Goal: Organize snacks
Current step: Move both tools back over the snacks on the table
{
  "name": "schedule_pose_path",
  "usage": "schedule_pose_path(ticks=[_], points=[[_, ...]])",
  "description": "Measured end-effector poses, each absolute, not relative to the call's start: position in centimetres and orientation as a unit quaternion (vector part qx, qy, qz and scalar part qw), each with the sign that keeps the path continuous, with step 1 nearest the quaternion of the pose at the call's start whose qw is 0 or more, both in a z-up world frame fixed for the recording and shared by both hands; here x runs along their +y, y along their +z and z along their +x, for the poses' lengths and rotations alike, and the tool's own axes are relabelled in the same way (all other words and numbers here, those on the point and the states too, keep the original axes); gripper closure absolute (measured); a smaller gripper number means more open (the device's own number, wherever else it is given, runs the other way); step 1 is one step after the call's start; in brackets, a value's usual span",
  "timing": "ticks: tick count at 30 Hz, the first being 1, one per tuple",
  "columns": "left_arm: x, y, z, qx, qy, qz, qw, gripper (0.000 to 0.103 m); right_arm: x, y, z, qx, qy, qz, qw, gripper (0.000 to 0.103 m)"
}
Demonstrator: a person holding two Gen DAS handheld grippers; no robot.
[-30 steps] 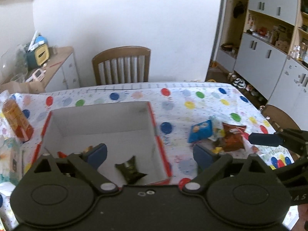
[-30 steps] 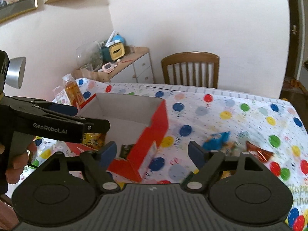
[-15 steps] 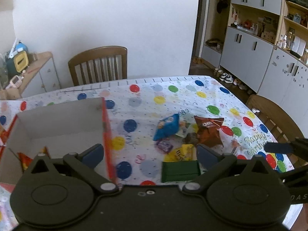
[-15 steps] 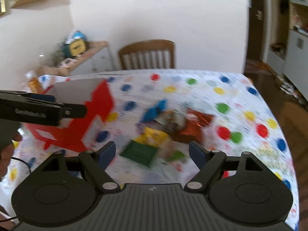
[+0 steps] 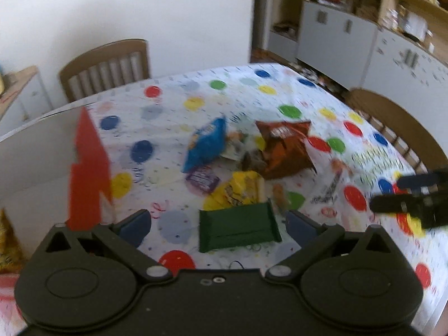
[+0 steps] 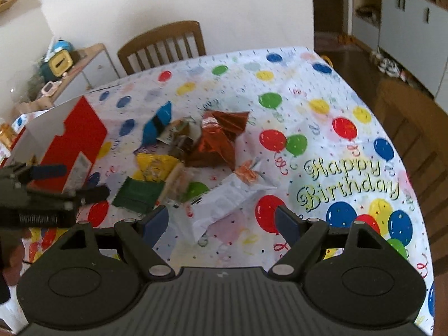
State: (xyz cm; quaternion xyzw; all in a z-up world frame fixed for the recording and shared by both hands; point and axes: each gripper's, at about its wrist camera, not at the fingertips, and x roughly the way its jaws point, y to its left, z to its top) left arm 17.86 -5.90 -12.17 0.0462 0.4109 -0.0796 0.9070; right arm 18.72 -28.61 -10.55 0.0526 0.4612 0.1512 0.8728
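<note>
On the balloon-print tablecloth (image 6: pixel 322 112) a loose heap of snacks lay just to the right of the red box (image 6: pixel 75 142), near enough that each packet could probably be carried across in one short move. The left gripper (image 5: pixel 218 221) hung empty above the table with its jaws spread wide, and the green packet (image 5: pixel 238 226) sat flat directly between its fingers, so it looked lined up as the next pick. The right gripper (image 6: pixel 221 221) was also wide open and held nothing; the white wrapper (image 6: pixel 224 204) lay ahead of it, between its fingers, at the near edge of the heap.

Behind the green packet were a yellow bag (image 5: pixel 238 190), a small purple packet (image 5: pixel 201 179), a blue bag (image 5: pixel 207 142) and a brown bag (image 5: pixel 282 148), touching or overlapping one another.

The left view looked past the box's white inner wall and caught a yellow packet (image 5: pixel 7 249) at the far left edge, apparently inside the box, though blur made that uncertain. The right view showed only the box's red outer side and label, but it gave the "Happy Birthday" lettering (image 6: pixel 347 184), the white wrapper lying whole, and the left gripper reaching in from the side. Each view caught the other gripper at its margin.
</note>
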Motion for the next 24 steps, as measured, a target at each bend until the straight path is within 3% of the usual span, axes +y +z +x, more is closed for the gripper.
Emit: schedule_pose_path(ticks=[13,24], points=[[-8.8,-16.0,20.2,0.420,-0.205,0.176,0.867,0.007,-27.5,-13.5,23.8,0.529,0.117,0.135,0.829,0.020],[-8.6,-18.1,22.5,0.450,-0.266,0.204,0.828,0.018,-26.3,-15.6,26.6,0.562,0.083,0.165,0.806,0.041]])
